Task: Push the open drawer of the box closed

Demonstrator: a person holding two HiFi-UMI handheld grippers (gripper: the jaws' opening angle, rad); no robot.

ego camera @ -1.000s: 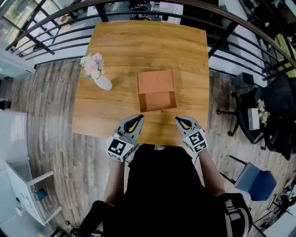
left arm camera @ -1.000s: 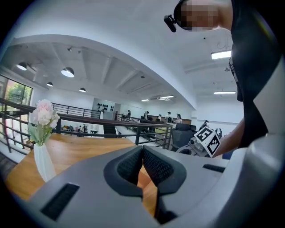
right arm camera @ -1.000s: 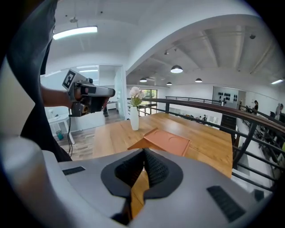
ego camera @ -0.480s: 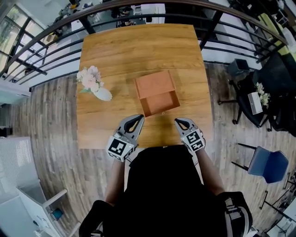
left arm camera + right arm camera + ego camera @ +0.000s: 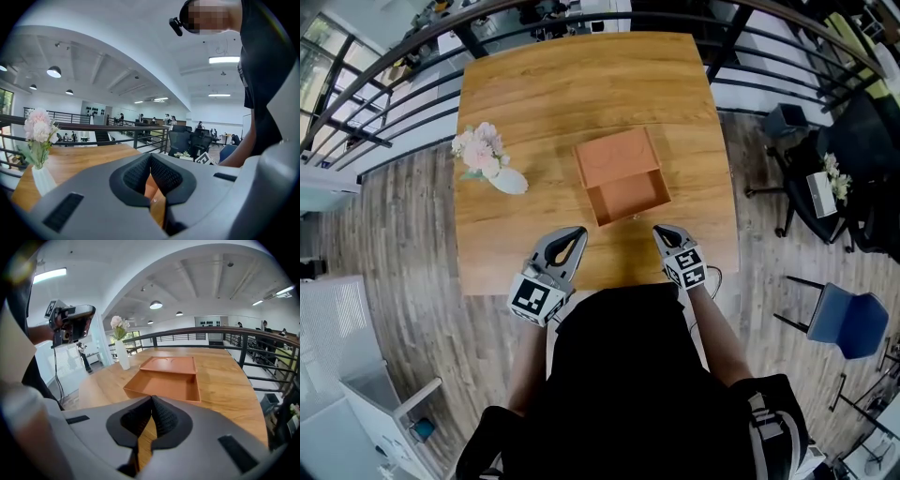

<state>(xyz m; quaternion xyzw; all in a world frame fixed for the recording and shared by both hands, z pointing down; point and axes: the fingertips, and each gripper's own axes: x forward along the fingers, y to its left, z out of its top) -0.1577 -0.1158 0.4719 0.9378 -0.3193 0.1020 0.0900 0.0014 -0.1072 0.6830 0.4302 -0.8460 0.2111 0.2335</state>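
An orange box (image 5: 617,154) lies in the middle of the wooden table (image 5: 581,84), and its drawer (image 5: 628,196) stands pulled out toward me, empty inside. My left gripper (image 5: 575,233) is shut and hovers near the table's front edge, left of the drawer front. My right gripper (image 5: 660,231) is shut too, just right of and short of the drawer's front corner. In the right gripper view the shut right gripper (image 5: 151,398) points at the open drawer (image 5: 164,386) with the box (image 5: 171,364) behind it. The left gripper (image 5: 150,155) shows only a sliver of orange between its jaws.
A white vase of pink flowers (image 5: 489,156) lies to the left of the box; it shows also in the right gripper view as a vase (image 5: 123,352). A black railing (image 5: 389,117) runs round the table's far sides. A blue chair (image 5: 844,321) and black office chairs stand on the right.
The head view has shifted and the box now looks slightly turned. Both grippers stay shut near the front edge, the right one a little nearer the drawer front.
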